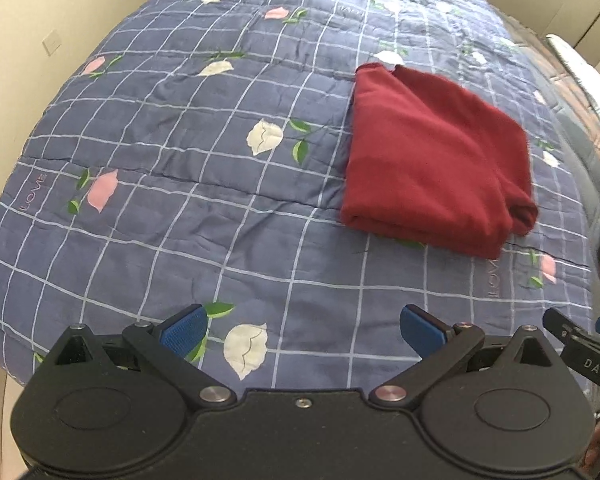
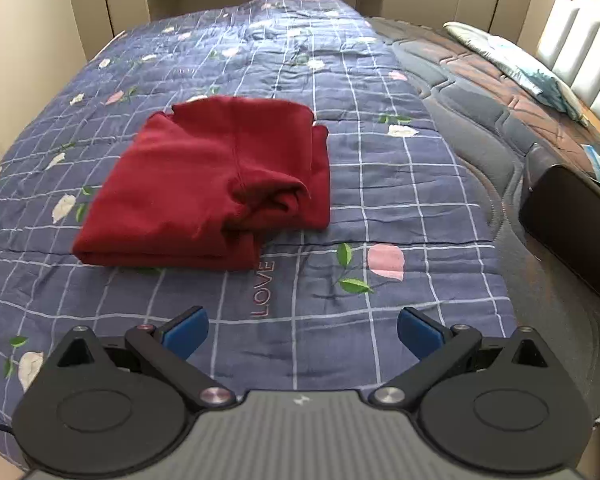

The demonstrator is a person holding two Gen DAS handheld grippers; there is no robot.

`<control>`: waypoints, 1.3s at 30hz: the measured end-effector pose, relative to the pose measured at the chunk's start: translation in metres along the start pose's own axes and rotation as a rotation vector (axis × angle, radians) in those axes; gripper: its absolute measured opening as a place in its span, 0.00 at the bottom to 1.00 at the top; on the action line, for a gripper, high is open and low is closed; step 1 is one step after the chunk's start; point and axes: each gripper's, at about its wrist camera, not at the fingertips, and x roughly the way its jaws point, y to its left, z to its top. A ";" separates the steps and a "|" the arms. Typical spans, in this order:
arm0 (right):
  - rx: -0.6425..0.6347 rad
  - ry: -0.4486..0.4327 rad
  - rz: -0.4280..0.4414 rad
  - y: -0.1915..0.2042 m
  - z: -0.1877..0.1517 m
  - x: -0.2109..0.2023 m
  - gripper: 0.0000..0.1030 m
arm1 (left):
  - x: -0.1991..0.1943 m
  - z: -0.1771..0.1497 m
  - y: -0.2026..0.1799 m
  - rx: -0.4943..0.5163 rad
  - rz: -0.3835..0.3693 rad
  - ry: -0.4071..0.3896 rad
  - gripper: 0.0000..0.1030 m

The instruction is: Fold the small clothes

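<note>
A dark red garment (image 1: 432,160) lies folded into a thick rectangle on the blue checked quilt (image 1: 180,140). In the right wrist view the garment (image 2: 204,184) shows a bunched fold at its right front corner. My left gripper (image 1: 304,332) is open and empty, held above the quilt's near edge, to the left of and nearer than the garment. My right gripper (image 2: 302,334) is open and empty, nearer than the garment and a little to its right. Neither gripper touches the cloth. The right gripper's body also shows at the right edge of the left wrist view (image 1: 584,348).
The quilt (image 2: 380,184) covers most of a bed; bare grey mattress (image 2: 480,92) shows on the right. A black box (image 2: 568,220) sits at the bed's right edge. A pillow (image 2: 512,64) lies far right. Cream walls (image 1: 40,40) stand to the left.
</note>
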 end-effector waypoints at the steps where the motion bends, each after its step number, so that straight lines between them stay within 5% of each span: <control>1: -0.003 0.006 0.007 -0.002 0.002 0.005 1.00 | 0.005 0.003 -0.001 -0.005 0.007 0.004 0.99; 6: -0.048 0.016 0.009 -0.009 0.013 0.027 1.00 | 0.028 0.019 -0.009 -0.028 0.034 0.030 0.99; 13: -0.139 -0.137 -0.024 -0.019 0.039 0.045 0.97 | 0.057 0.053 -0.023 -0.072 0.050 0.040 0.99; 18: -0.180 -0.112 0.036 -0.025 0.055 0.076 0.66 | 0.079 0.080 -0.033 -0.078 0.064 0.027 0.99; 25: -0.241 -0.120 0.132 -0.020 0.066 0.093 0.43 | 0.096 0.114 -0.039 -0.115 0.083 -0.004 0.99; 27: -0.254 -0.104 0.166 -0.018 0.068 0.097 0.16 | 0.098 0.118 -0.041 -0.122 0.084 -0.008 0.99; 30: -0.283 -0.106 0.164 -0.015 0.066 0.096 0.01 | 0.102 0.120 -0.045 -0.121 0.081 -0.001 0.99; 37: -0.275 -0.081 0.183 -0.024 0.062 0.093 0.02 | 0.111 0.114 -0.049 -0.115 0.091 0.029 0.99; 39: -0.254 -0.066 0.207 -0.029 0.066 0.090 0.12 | 0.111 0.113 -0.050 -0.117 0.091 0.028 0.99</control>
